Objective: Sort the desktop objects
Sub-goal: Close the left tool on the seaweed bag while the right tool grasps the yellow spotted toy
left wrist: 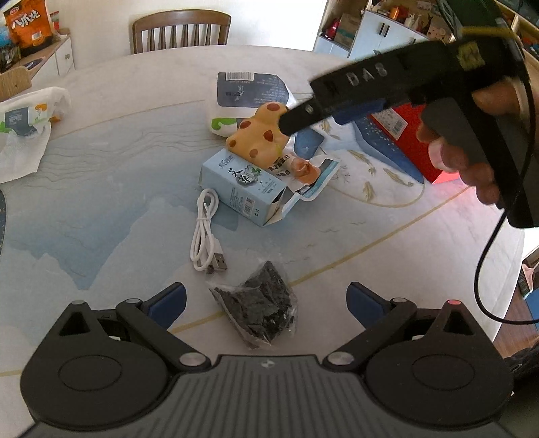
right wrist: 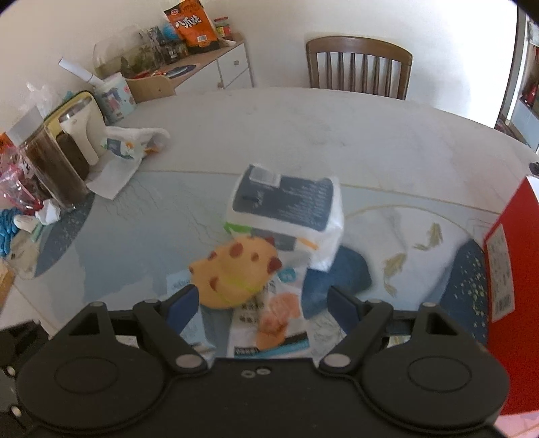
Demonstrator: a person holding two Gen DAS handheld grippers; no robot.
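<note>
Round table (left wrist: 101, 168) with a blue-and-white printed top carries everything; wooden chair (left wrist: 182, 32) behind it, white sideboard (right wrist: 232, 67) with an orange snack bag (right wrist: 193, 27) against the wall, shelves off to the side. The right wrist view is motion-blurred, so details there are soft.

Red box (left wrist: 414, 141) sits at my right side, probably the drop spot, though that's a guess. The clutter is heaped mid-table: white tissue pack (left wrist: 249, 97) at the back, spotted yellow plush toy (left wrist: 259, 134) leaning on top of the light blue carton (left wrist: 242, 188) and the snack packet (left wrist: 303, 175). Toy is on top, so it makes sense to lift it first.

My right gripper (right wrist: 261, 300) hangs over that heap, fingers spread wide either side of the toy, holding nothing; can't tell if a pad is touching it yet. In the left wrist view its finger tip crosses right in front of the toy.

My left gripper (left wrist: 266, 298) is low over the near table, wide apart and empty, straddling the clear bag of dark pieces (left wrist: 266, 310), likely next. White USB cable (left wrist: 205, 236) lies coiled just beside the carton, near the bag.
</note>
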